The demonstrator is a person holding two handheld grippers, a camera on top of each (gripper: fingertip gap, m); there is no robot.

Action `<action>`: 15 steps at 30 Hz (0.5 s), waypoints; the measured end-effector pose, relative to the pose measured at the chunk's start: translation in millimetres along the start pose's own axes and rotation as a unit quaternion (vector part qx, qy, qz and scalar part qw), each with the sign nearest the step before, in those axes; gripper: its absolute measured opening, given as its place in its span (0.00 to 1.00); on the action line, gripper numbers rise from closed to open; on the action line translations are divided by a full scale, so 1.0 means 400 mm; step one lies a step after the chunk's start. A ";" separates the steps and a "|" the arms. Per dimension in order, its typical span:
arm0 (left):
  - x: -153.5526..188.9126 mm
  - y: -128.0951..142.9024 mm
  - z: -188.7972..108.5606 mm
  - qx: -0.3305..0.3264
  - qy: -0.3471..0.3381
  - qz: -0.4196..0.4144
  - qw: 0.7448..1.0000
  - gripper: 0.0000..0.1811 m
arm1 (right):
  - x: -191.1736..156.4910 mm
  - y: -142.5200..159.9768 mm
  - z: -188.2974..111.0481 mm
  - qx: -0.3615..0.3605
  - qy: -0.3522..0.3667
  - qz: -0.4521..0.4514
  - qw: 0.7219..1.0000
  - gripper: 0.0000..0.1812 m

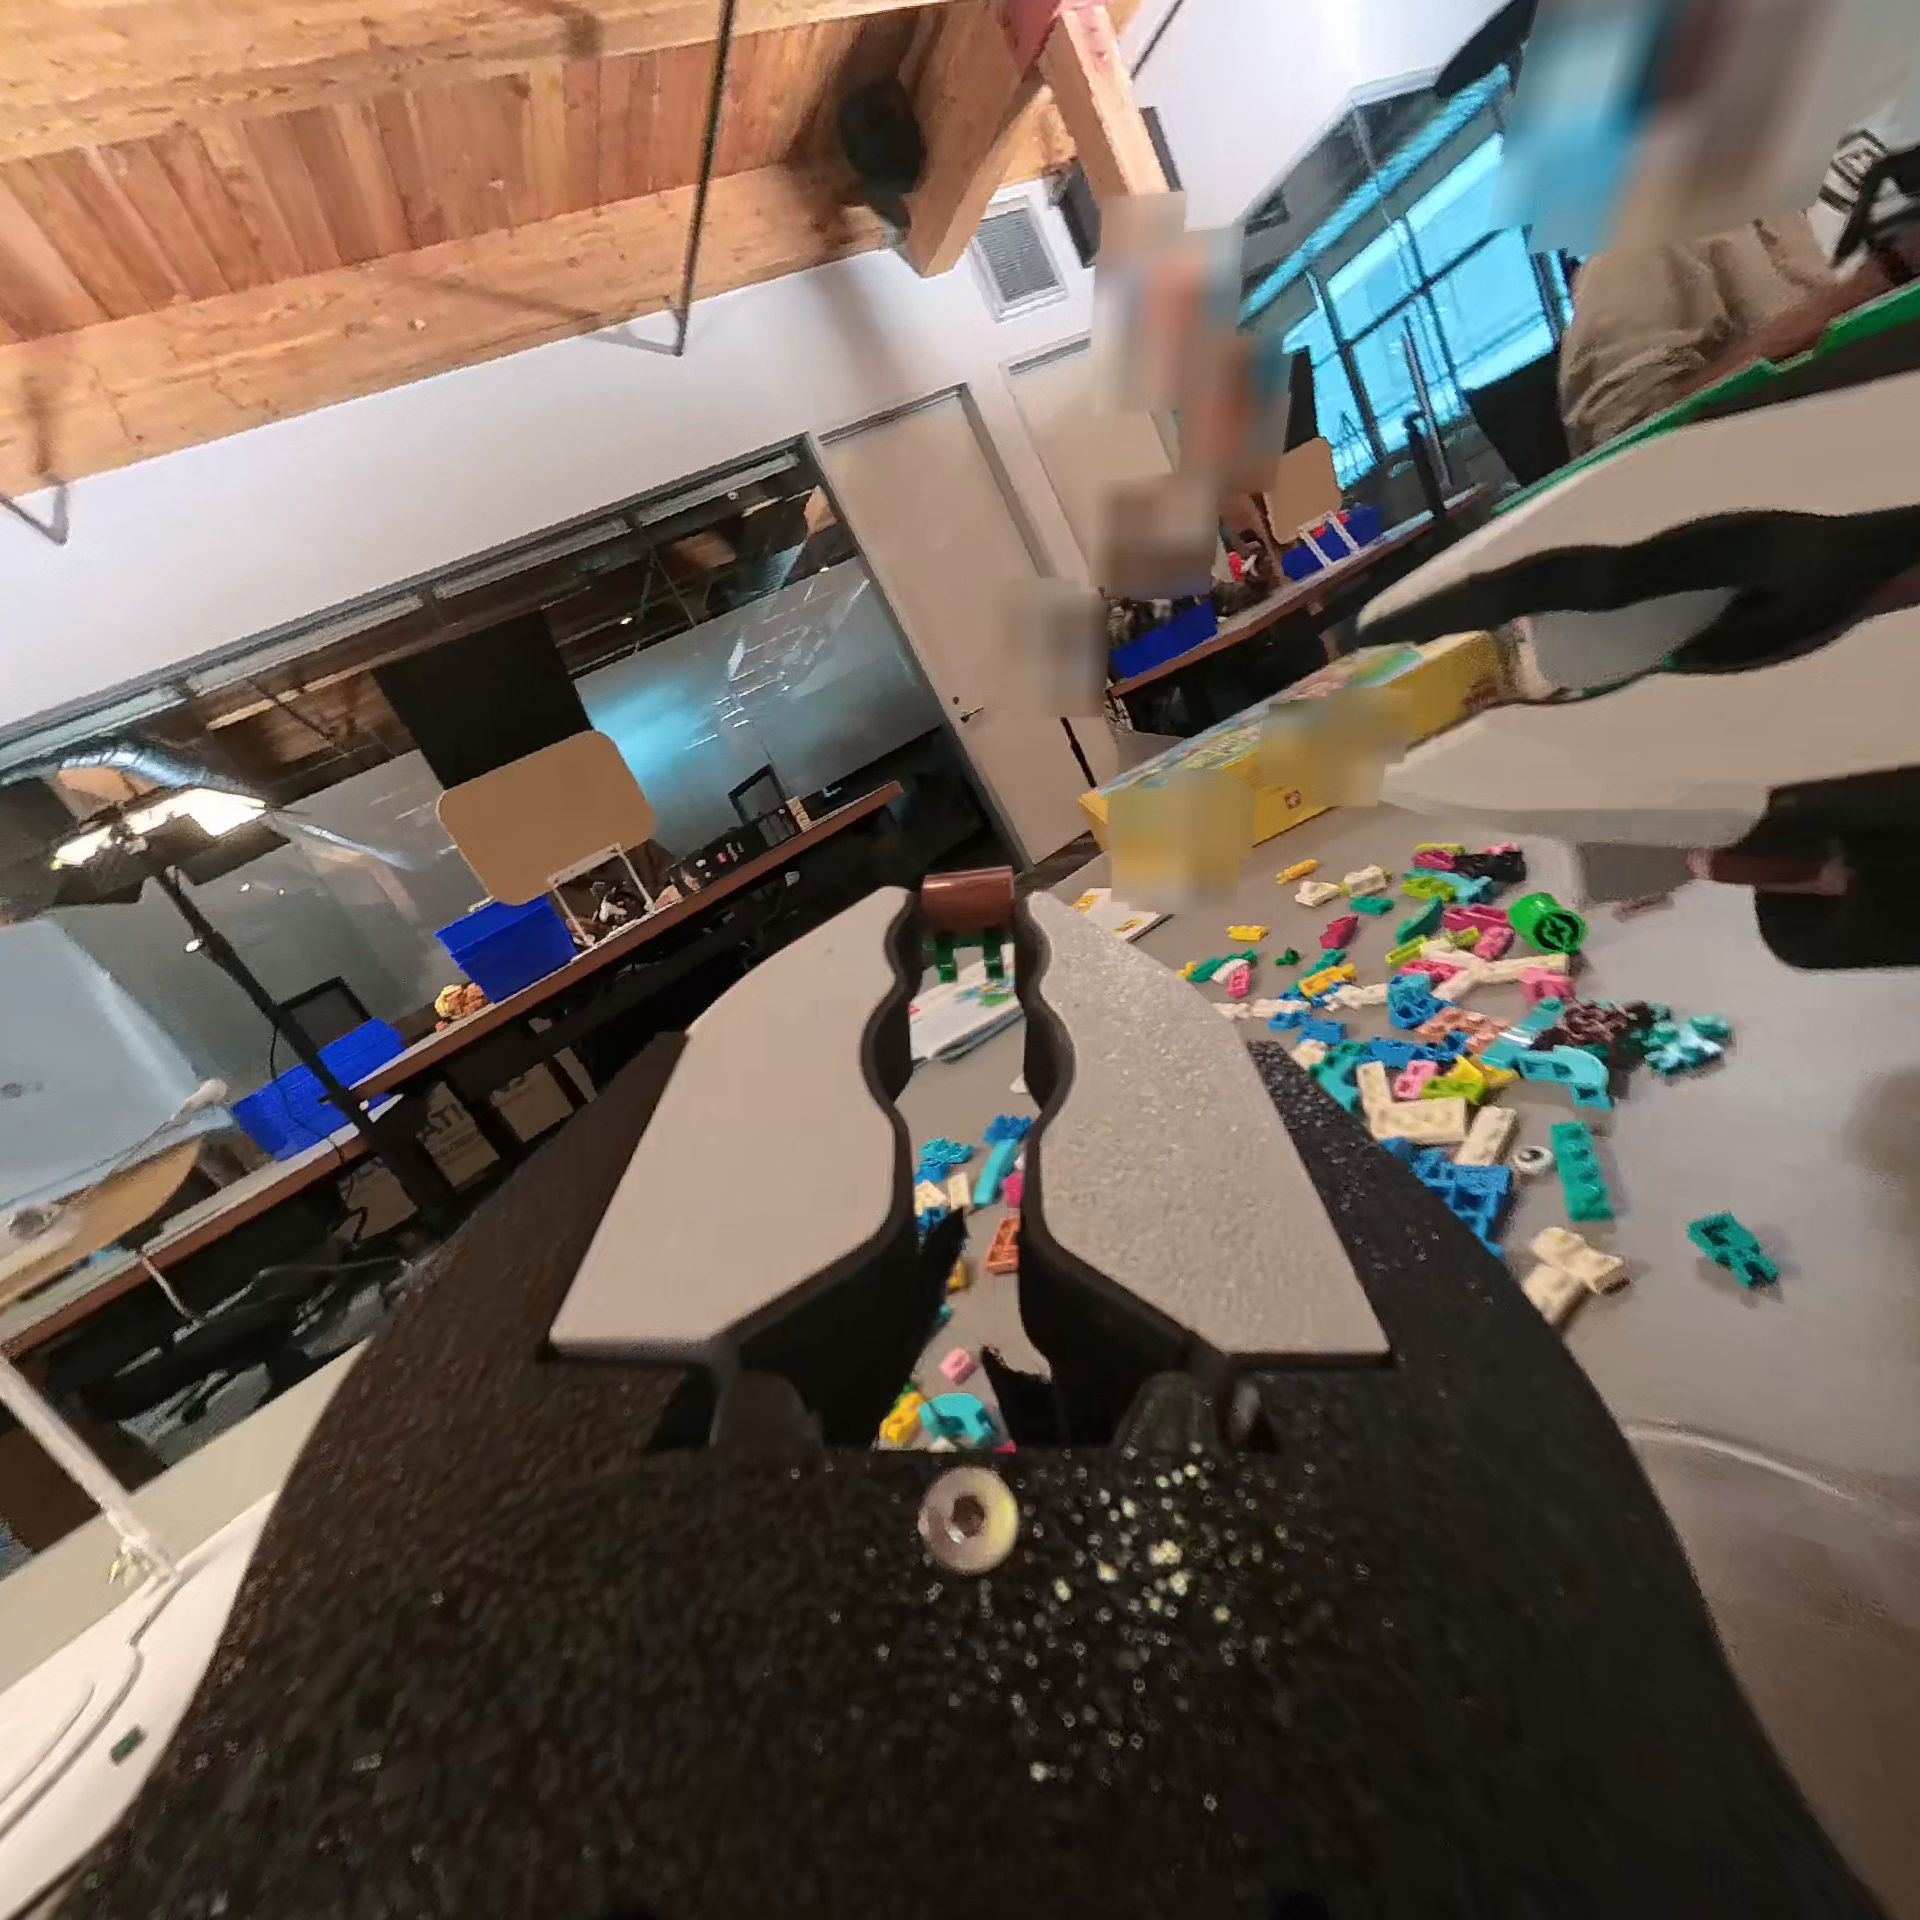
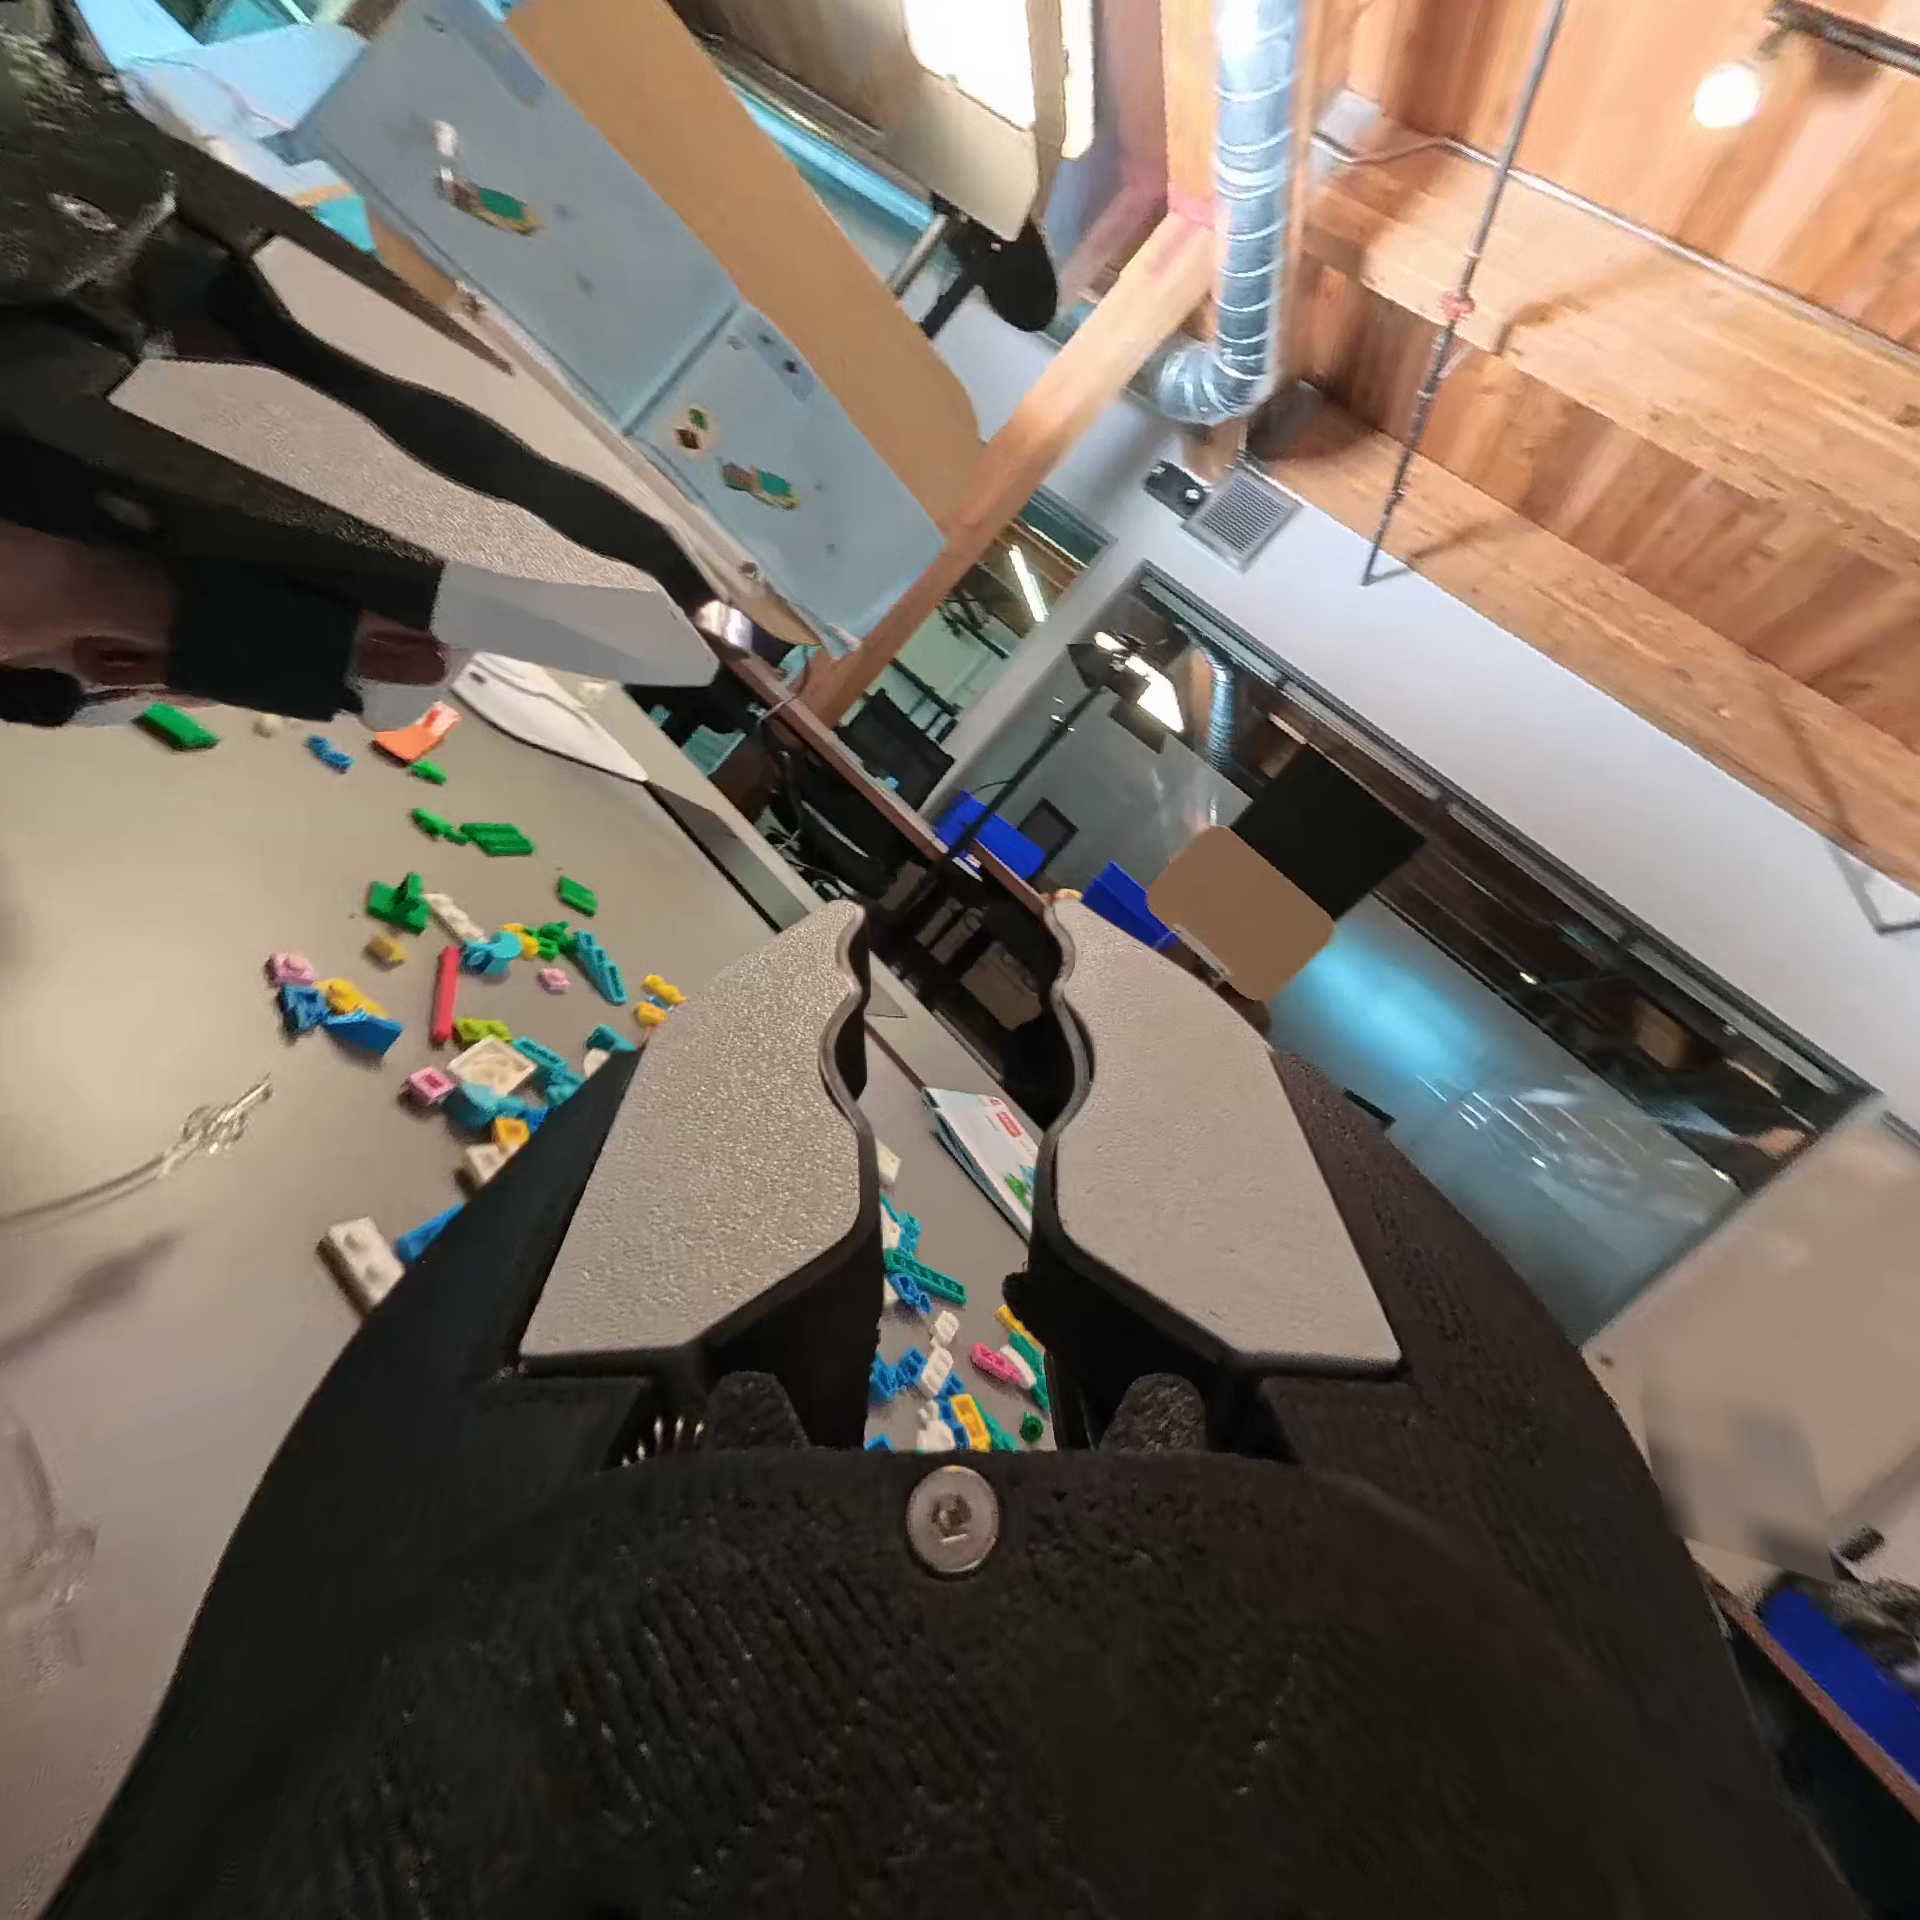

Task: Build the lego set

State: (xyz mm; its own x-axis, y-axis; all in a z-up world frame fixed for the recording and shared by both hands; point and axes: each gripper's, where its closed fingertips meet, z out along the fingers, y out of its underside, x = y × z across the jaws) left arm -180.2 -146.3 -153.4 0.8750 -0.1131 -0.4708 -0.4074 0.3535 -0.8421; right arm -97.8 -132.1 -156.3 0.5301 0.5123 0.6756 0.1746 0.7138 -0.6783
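Note:
My left gripper is shut on a small brown rounded piece with a green piece hanging under it. It holds them at its fingertips, above the grey table. A pile of loose bricks in pink, teal, blue, white and yellow lies to its right. My right gripper is open and empty, raised over the table with scattered bricks to its left. It also shows, blurred, at the upper right of the left wrist view.
A yellow set box lies at the back of the table. An instruction booklet lies beyond the grippers. A green flat edge shows at the far upper right. The left gripper's near finger crosses the upper left of the right wrist view. The gap from one gripper's tips to the other's is roughly 9 cm.

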 end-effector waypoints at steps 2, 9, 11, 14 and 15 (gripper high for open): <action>0.011 0.005 0.003 -0.003 0.007 0.016 1.000 0.09 | 0.019 0.006 -0.017 0.001 0.000 -0.001 1.000 0.15; -0.019 0.017 0.005 -0.011 -0.009 -0.009 1.000 0.09 | 0.059 0.043 -0.015 -0.026 0.023 0.035 0.999 0.14; -0.030 0.005 0.001 0.000 -0.019 0.007 1.000 0.09 | 0.071 0.054 -0.016 -0.030 0.035 0.047 0.998 0.14; -0.001 -0.016 0.001 0.023 0.014 0.006 1.000 0.09 | 0.070 0.060 -0.017 -0.038 0.033 0.058 0.997 0.12; 0.006 -0.019 0.000 0.027 0.022 0.003 0.999 0.09 | 0.067 0.058 -0.016 -0.037 0.031 0.057 0.997 0.11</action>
State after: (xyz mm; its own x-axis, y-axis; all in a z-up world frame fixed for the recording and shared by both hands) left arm -175.0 -149.3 -148.0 0.8594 -0.1509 -0.4886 -0.3973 0.4045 -0.8237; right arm -74.1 -104.9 -155.8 0.6006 0.5549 0.5756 0.1710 0.6141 -0.7705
